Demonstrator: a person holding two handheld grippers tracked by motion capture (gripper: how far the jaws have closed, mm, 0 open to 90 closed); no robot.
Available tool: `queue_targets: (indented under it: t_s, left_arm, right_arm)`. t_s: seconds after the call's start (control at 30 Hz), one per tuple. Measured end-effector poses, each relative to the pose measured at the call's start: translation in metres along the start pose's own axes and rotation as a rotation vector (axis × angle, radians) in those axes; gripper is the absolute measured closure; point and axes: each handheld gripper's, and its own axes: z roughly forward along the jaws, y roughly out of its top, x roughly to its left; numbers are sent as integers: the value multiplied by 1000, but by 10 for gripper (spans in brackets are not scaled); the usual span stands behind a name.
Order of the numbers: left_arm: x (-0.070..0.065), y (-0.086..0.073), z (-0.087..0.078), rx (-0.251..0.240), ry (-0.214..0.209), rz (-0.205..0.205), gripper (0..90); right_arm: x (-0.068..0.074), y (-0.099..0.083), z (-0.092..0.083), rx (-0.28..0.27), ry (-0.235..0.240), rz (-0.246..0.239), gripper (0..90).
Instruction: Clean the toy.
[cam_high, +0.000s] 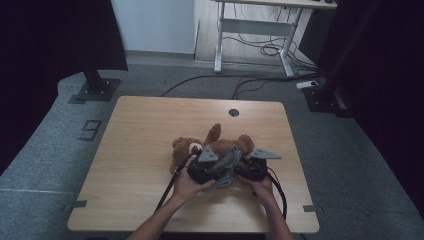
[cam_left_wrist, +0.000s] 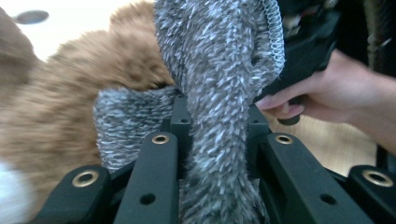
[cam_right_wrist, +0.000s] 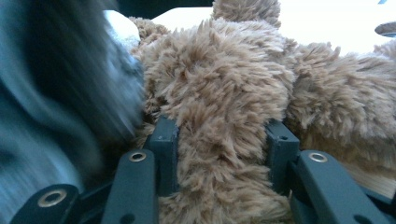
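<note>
A brown teddy bear lies on the wooden table, just in front of both hands. My left gripper is shut on a strip of grey fuzzy knitted cloth that runs up between its jaws, with the bear's fur on its left. From above, my left gripper and the grey cloth sit at the bear's near side. My right gripper is shut on a thick brown plush limb of the bear, and blurred grey cloth lies to its left. From above, my right gripper sits close beside the left one.
A round cable hole lies at the table's far edge. Beyond the table stand a white desk frame, loose floor cables and two black stands. The person's other hand is close on the right in the left gripper view.
</note>
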Motion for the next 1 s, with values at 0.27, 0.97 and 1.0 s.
queue_targets:
  t_s: [0.27, 0.97, 1.0]
  left_arm:
    - [12, -21, 14, 45, 1, -58, 733]
    - [41, -54, -49, 8, 84, -103, 733]
    - [42, -56, -53, 5, 88, -107, 733]
  right_arm:
    - [0, 0, 0, 0, 1, -2, 578]
    - [-1, -1, 0, -4, 17, -3, 579]
    - [-1, -1, 0, -5, 17, -3, 580]
